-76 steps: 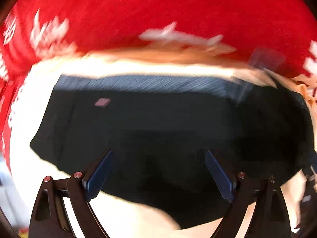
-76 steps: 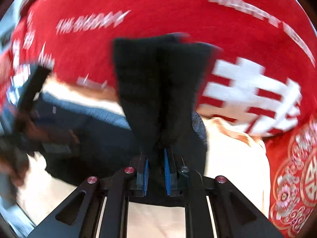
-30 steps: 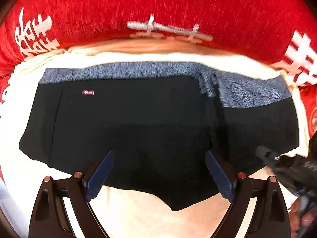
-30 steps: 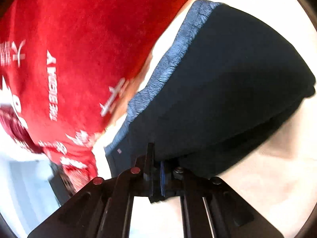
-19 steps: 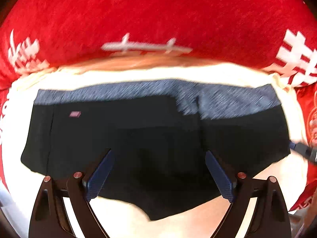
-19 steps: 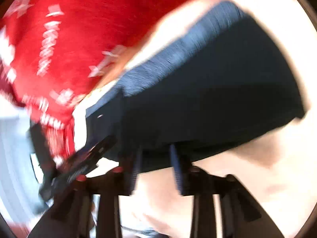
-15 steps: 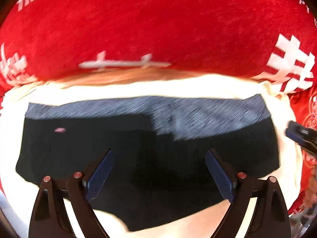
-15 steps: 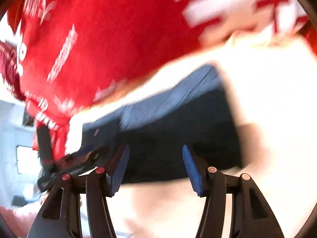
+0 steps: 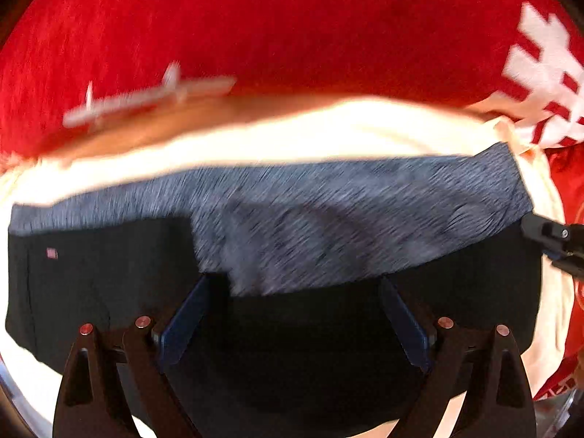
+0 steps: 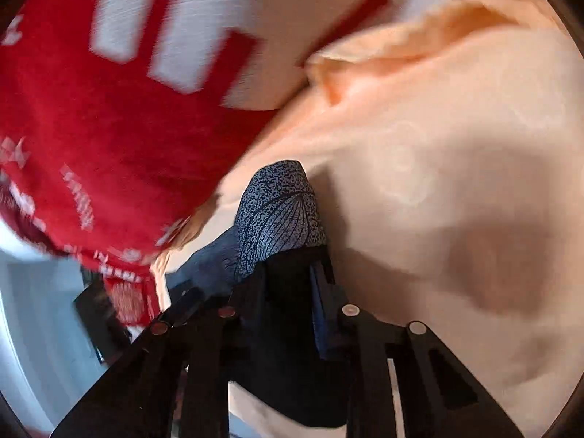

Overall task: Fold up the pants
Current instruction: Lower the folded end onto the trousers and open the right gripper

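The black fabric pants with a mottled grey waistband [image 9: 292,328] lie flat on a cream sheet [image 9: 328,135]. Left gripper [image 9: 295,314] hovers above, jaws wide and opening, empty. At 3 o'clock, right gripper [image 10: 292,284] jaws are closing on the pants' edge

We look straight down on the black pants [image 9: 109,284], spread flat on the cream sheet [image 9: 292,138]. Our left gripper [image 9: 295,314] hovers over the pants with its jaws opening wide and nothing pinched between them. The grey waistband [image 9: 365,219] runs along the pants' far edge, doubled over in a broad flap toward the right. At the pants' right edge, the tip of our right gripper [image 9: 547,235] pokes in. Beyond the pants lies a red blanket [image 9: 292,29] with white lettering.
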A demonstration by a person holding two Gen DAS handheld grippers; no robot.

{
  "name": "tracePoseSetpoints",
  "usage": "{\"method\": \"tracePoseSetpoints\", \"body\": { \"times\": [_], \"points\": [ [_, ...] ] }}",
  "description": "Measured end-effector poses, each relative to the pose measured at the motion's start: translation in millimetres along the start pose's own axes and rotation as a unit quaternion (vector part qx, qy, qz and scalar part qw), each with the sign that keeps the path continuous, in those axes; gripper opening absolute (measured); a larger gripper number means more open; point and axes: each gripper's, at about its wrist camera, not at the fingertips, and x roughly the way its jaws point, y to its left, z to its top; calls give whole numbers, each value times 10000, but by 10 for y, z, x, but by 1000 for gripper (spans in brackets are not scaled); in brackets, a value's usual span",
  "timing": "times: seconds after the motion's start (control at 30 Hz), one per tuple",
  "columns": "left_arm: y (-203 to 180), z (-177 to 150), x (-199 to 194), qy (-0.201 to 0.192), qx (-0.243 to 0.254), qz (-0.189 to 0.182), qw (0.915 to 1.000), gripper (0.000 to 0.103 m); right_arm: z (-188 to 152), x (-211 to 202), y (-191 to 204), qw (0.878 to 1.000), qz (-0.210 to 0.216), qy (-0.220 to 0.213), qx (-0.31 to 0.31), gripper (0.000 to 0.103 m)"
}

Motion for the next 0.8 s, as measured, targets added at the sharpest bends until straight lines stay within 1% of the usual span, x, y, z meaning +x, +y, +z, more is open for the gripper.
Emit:
{"method": "tracePoseSetpoints", "body": {
  "times": [0.03, 0.07, 0.1, 0.17, 0.2, 0.27, 0.33, 0.43, 0.53, 0.57, 0.6, 0.7, 0.73, 0.77, 0.8],
  "points": [
    [42, -41, 29, 49, -64, 1, 10000, 100, -16, 10, 34, 9998, -137, 14, -110, 24],
    [77, -75, 41, 74, -128, -39, 9999, 100, -18, 26, 67, 9989, -379, 19, -266, 24],
    [97, -102, 38, 75, -187, -54, 9998, 100, -17, 77, 90, 9964, -716, 25, -462, 24],
    [77, -143, 5, 64, -175, 49, 9998, 100, -20, 243, 143, 9880, -1308, 41, -816, 24],
    [57, -163, -15, 49, -145, 117, 9998, 100, -29, 297, 173, 9848, -1481, 8, -911, 28],
    [-19, -208, -68, 48, -93, 245, 9996, 100, -45, 320, 258, 9790, -1741, -88, -1059, 30],
    [-23, -245, -141, 77, -54, 349, 9993, 100, -104, 312, 364, 9741, -1914, -147, -1193, 32],
    [-73, -360, -262, 96, -38, 496, 9987, 100, -211, 261, 531, 9681, -2105, -72, -1360, 36],
    [-62, -482, -378, 138, -65, 539, 9984, 100, -384, 109, 578, 9630, -2272, -97, -1445, 49],
    [-65, -513, -408, 143, -70, 569, 9983, 100, -464, 52, 585, 9629, -2288, -123, -1424, 55],
    [-69, -548, -438, 150, -77, 593, 9981, 100, -481, -50, 500, 9638, -2270, -141, -1395, 58],
    [-62, -664, -549, 187, -181, 693, 9973, 100, -670, -179, 453, 9649, -2295, -150, -1269, 59],
    [-62, -711, -573, 206, -232, 697, 9971, 100, -737, -201, 443, 9636, -2365, -133, -1240, 59],
    [-108, -662, -574, 235, -290, 699, 9969, 100, -775, -217, 444, 9620, -2435, -130, -1227, 60],
    [-116, -699, -600, 262, -330, 702, 9966, 100, -847, -240, 432, 9607, -2492, -116, -1215, 60]
  ]
}}
